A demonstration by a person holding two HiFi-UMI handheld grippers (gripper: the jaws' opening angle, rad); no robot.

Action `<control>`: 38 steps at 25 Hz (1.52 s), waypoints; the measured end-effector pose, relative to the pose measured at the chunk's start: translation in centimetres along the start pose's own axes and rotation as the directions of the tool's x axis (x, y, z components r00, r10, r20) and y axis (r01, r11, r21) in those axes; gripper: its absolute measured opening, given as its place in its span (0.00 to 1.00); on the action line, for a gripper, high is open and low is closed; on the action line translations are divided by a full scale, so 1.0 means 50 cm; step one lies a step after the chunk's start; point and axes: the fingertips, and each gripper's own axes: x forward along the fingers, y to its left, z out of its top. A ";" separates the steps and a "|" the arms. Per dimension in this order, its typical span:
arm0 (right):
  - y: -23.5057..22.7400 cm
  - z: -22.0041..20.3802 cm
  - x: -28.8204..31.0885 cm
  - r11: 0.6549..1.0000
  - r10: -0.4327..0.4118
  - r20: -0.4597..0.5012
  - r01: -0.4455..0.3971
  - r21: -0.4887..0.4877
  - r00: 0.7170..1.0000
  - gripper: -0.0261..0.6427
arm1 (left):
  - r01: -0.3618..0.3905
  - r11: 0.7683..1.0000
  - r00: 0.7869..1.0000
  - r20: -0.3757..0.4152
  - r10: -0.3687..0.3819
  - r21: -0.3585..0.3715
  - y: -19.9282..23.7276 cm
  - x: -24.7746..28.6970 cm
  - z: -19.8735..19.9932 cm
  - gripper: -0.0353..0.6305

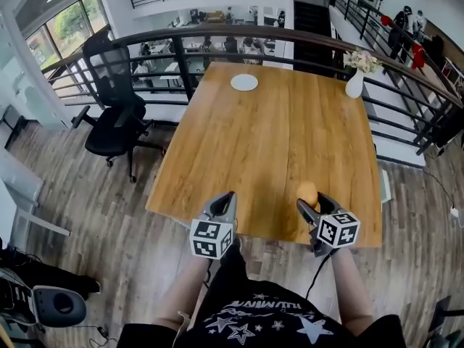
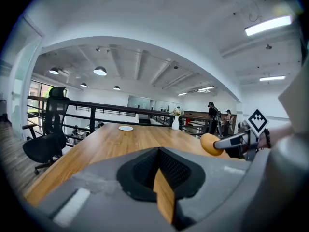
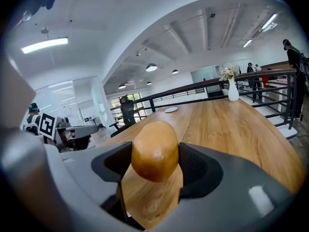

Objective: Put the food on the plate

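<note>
Right hand-held gripper [image 1: 313,203] gripped the round brown food [image 3: 155,151], so it wanted a level carry to the plate [image 1: 244,83] at 11 o'clock; left hand-held gripper [image 2: 158,154] was closed and empty.

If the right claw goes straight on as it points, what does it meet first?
Looks free over the table; the white plate at the far end sits near that line, depth unclear.

The left tongs [image 1: 226,196] and the right tongs [image 1: 312,201] both have smooth grey shells that taper into two curved jaws, lined inside with black ribbed pads [image 3: 195,170]. Each carries a white cube [image 1: 212,239] printed with black square markers. A thin black cable [image 1: 319,272] runs from the right one. The person wears a black short-sleeved T-shirt [image 1: 268,316] with white stars and lettering across the front.
</note>
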 end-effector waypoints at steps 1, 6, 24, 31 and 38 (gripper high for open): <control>-0.008 0.019 0.018 1.000 -0.005 0.006 0.005 -0.002 1.000 0.50 | 0.004 1.000 1.000 0.004 -0.004 0.002 0.017 0.020 0.013 0.06; -0.041 0.107 0.113 1.000 -0.023 0.035 0.023 0.008 0.999 0.50 | 0.026 1.000 1.000 0.014 -0.026 0.004 0.102 0.118 0.069 0.06; -0.091 0.361 0.432 1.000 -0.022 0.049 0.022 0.002 0.999 0.50 | 0.033 0.999 0.999 0.001 -0.033 -0.006 0.405 0.363 0.206 0.06; -0.100 0.436 0.567 1.000 -0.013 0.022 0.013 -0.023 1.000 0.50 | 0.023 0.999 1.000 -0.016 -0.024 -0.029 0.497 0.421 0.225 0.06; -0.116 0.482 0.679 0.999 -0.013 -0.005 0.012 -0.044 1.000 0.50 | 0.006 0.999 1.000 -0.025 -0.007 -0.051 0.572 0.466 0.231 0.06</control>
